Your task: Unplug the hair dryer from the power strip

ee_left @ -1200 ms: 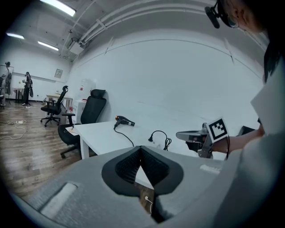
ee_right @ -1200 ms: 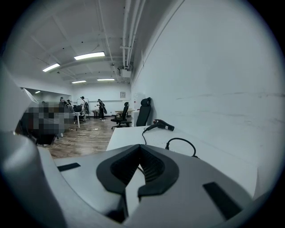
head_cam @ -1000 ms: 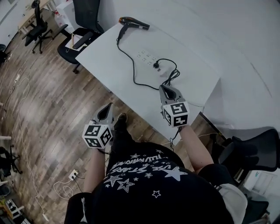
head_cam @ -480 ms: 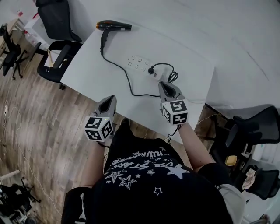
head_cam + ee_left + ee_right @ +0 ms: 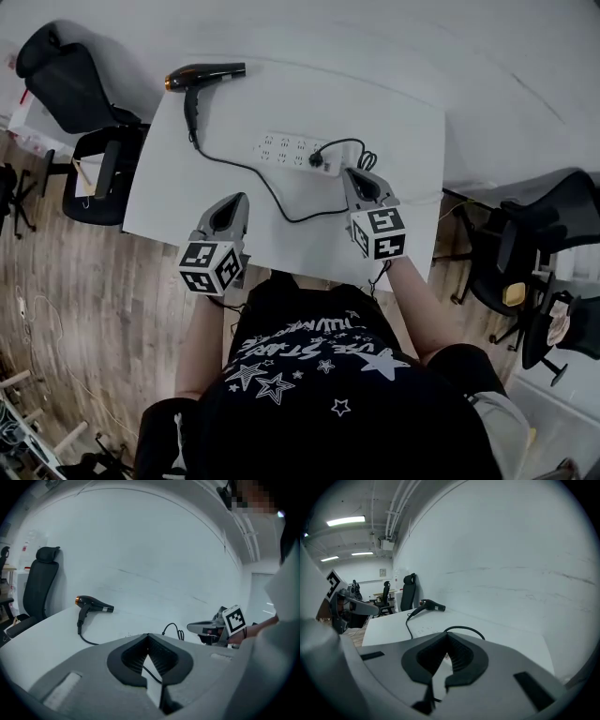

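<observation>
A black hair dryer (image 5: pixel 202 75) lies at the far left of the white table (image 5: pixel 403 122). Its black cord (image 5: pixel 267 187) loops to a plug (image 5: pixel 317 159) seated in the white power strip (image 5: pixel 289 149). My right gripper (image 5: pixel 361 174) is shut and empty, its tip just right of the plug and apart from it. My left gripper (image 5: pixel 234 201) hovers over the table's near part, shut with nothing in it. The left gripper view shows the dryer (image 5: pixel 93 604) beyond the closed left gripper (image 5: pixel 148 635). The right gripper view shows the dryer (image 5: pixel 431 604) past the closed right gripper (image 5: pixel 447 633).
A black office chair (image 5: pixel 70 84) stands off the table's left end, and another chair (image 5: pixel 539 239) at its right. A white wall (image 5: pixel 375 37) runs close behind the table. The floor (image 5: pixel 84 300) on my side is wood.
The table has swung square in front of me. Both grippers came in over its near part, the left from above the floor; the right now sits closer to the plug.
</observation>
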